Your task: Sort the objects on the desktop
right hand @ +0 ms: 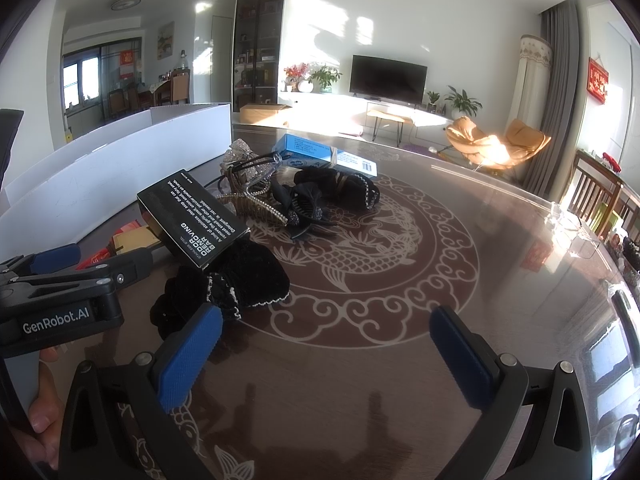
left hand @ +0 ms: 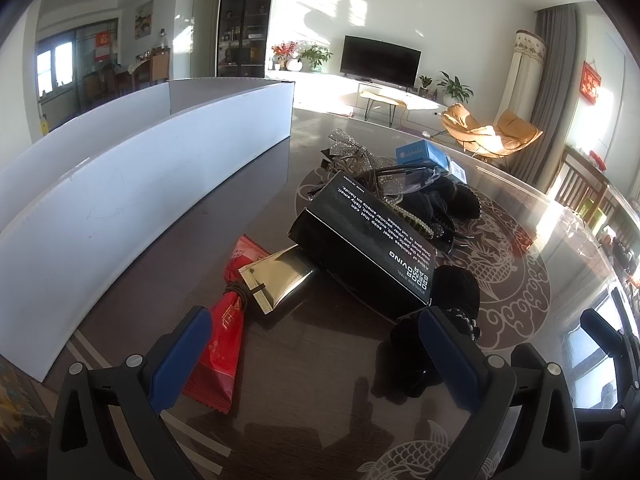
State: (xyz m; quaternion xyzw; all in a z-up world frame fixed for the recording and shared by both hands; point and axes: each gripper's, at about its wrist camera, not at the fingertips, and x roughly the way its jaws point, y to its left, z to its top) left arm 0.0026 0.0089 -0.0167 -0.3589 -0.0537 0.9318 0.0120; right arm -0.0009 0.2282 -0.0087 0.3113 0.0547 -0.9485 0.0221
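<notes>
Desktop objects lie heaped in the middle of the dark glass-topped table [right hand: 400, 360], just right of a white corrugated-plastic divider box [left hand: 120, 184] that stands along the left side. Nothing is gripped, so the sorting looks to be at its picking stage.

The left gripper [left hand: 316, 356] hovers low over the near end of the heap with its fingers wide apart and empty. Between them and just beyond lie a red crinkly foil packet [left hand: 224, 344], a shiny gold sachet [left hand: 276, 280] with a dark elastic looped near its end, and a long black cardboard box [left hand: 360, 248] printed in white, tilted up on the pile. The right gripper [right hand: 324, 356] hangs over bare table further right, its fingers also apart and holding nothing. A black velvet scrunchie [right hand: 236, 284] with pale beaded trim lies just beyond its left finger.

Further off sit a rhinestone bow [right hand: 244, 164], a beaded hair claw [right hand: 256, 206], more black fabric hair pieces [right hand: 320, 196] and a flat blue carton [right hand: 320, 154].

The next move probably calls for choosing one item. The slippery packet would need a flat pinch, the stiff box a grip across its narrow faces, and the tangled clips care against snagging.
</notes>
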